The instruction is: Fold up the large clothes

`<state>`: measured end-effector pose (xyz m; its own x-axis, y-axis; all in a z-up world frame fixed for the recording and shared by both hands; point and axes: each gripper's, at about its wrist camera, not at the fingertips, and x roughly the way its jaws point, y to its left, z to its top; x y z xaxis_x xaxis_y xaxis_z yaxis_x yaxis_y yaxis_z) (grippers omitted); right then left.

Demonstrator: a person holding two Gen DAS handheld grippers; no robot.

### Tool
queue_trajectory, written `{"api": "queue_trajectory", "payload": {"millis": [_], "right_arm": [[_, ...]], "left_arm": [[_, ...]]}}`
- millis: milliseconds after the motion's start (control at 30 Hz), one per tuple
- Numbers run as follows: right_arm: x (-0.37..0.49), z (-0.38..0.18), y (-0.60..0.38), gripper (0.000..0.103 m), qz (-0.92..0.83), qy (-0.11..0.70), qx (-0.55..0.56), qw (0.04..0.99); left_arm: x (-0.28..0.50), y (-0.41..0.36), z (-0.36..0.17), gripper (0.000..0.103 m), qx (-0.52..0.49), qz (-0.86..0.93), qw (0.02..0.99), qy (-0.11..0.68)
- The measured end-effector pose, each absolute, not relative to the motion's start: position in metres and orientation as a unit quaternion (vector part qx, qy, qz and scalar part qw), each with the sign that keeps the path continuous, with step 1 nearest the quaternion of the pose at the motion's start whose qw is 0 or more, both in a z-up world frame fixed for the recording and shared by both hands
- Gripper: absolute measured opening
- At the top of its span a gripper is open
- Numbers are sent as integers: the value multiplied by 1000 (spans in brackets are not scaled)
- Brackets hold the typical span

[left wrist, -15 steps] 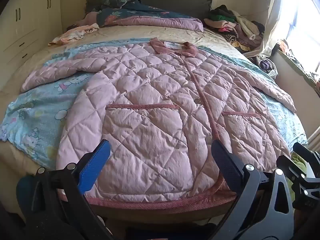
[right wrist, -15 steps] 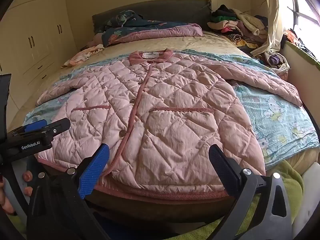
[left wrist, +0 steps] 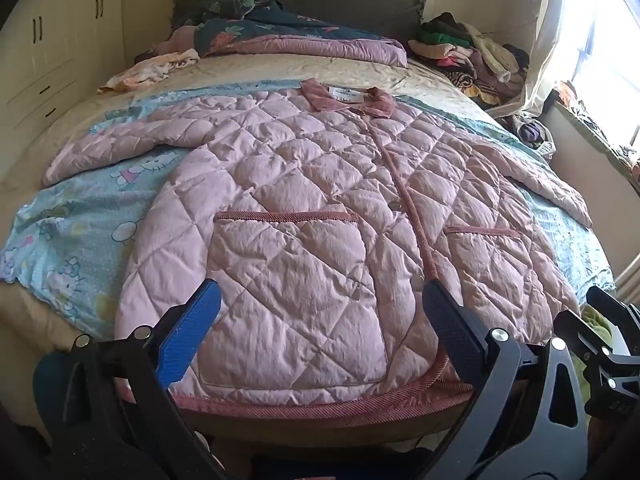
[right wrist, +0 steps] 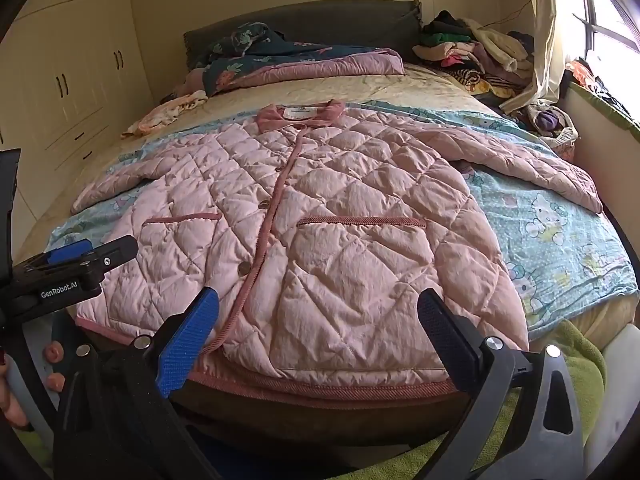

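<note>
A pink quilted jacket [left wrist: 320, 216] lies spread flat, front side up and buttoned, across the middle of the frame in both views, with its hem along the near edge of the bed [left wrist: 48, 320] and its collar [left wrist: 348, 98] toward the headboard [left wrist: 320, 0]. A white label [right wrist: 302, 113] sits inside the collar; it carries print, but the words are too small to read. Both sleeves stretch outward to left and right, resting on a light blue sheet [right wrist: 560, 232] printed with Hello Kitty cartoon figures.

The left gripper [left wrist: 320, 328] hangs over the hem at the bottom of its own view, its blue-padded fingers [left wrist: 188, 336] spread wide and holding nothing. The right gripper [right wrist: 318, 332] sits likewise at the bottom of its view, fingers [right wrist: 188, 340] spread apart, empty, just above the hem. In the right wrist view the left gripper also shows at the left edge of the frame, and white lettering on its black body reads "GenRobot.AI" [right wrist: 59, 283]. Fingertips of the person's hand [right wrist: 54, 364] show at the lower left beneath it.

In the upper part of the frame a dark floral quilt [left wrist: 280, 28] lies by the headboard, and a pile of clothes [left wrist: 468, 52] fills the upper right corner near the window [left wrist: 600, 40]. Cream wardrobe doors [right wrist: 72, 80] stand at the upper left.
</note>
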<state>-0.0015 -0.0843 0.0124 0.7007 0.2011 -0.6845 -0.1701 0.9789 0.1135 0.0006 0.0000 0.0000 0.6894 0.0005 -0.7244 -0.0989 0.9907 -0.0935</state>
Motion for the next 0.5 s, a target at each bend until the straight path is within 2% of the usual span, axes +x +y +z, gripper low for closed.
{"api": "queue_trajectory", "payload": {"millis": [500], "right_arm": [[-2, 14, -84, 99, 101, 372, 20, 923]], "left_arm": [[0, 0, 0, 95, -63, 26, 918, 391]]}}
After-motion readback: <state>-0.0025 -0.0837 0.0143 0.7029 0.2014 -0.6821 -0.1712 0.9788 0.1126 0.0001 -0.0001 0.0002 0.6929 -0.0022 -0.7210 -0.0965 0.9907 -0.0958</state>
